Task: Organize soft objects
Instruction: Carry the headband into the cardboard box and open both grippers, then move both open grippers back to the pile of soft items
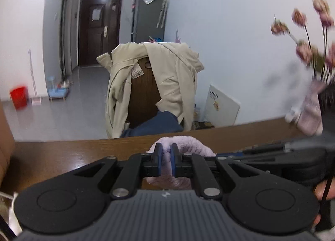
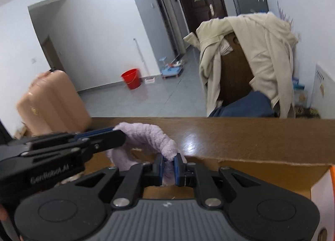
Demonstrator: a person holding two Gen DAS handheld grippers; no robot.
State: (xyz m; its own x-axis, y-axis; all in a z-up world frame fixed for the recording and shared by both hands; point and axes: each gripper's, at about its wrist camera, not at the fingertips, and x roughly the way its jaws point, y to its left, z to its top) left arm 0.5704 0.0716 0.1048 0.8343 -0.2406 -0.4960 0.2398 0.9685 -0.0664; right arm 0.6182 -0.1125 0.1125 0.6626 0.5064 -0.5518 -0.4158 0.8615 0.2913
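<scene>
The room was softly lit from above. Light shone on the brown table point(image 2: 209, 136). The flowers point(image 1: 303, 38) looked blurry. Corners were dark, and edges bent.

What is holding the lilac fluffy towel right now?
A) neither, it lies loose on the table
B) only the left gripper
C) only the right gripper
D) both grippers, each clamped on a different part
D: the lilac fluffy towel arches between the two tools, with the left gripper pinching one part and the right gripper pinching another, above the wooden table.
</scene>
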